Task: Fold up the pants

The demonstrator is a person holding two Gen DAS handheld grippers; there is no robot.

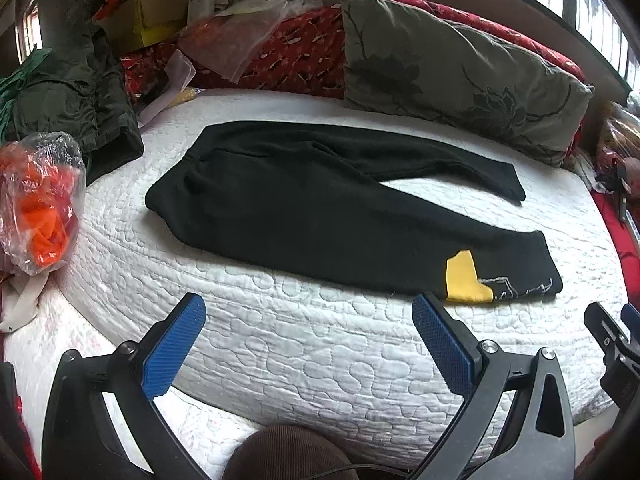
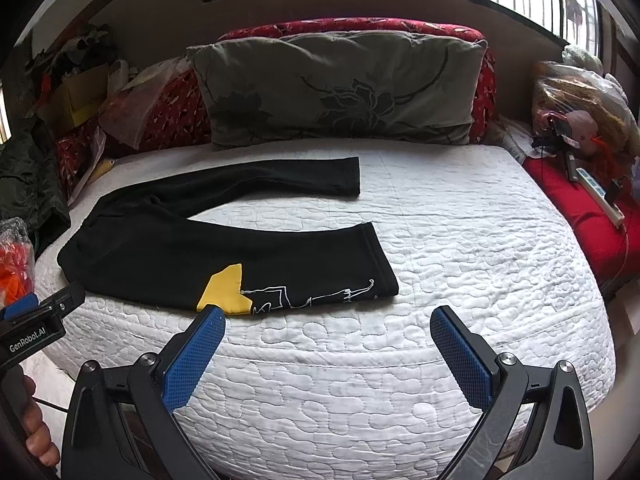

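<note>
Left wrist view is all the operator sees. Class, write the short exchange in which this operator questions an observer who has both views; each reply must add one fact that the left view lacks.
Operator: I see only an edge of the right gripper. Is it open?
Observer: Yes. The right gripper has its fingers wide apart with nothing between them.
Operator: How far does the white drawing on the pants run?
Observer: On the pants, the white line drawing runs from the yellow patch almost to the cuff.
Operator: What lies past the bed's right side?
Observer: A white power strip lies on a red surface.
</note>
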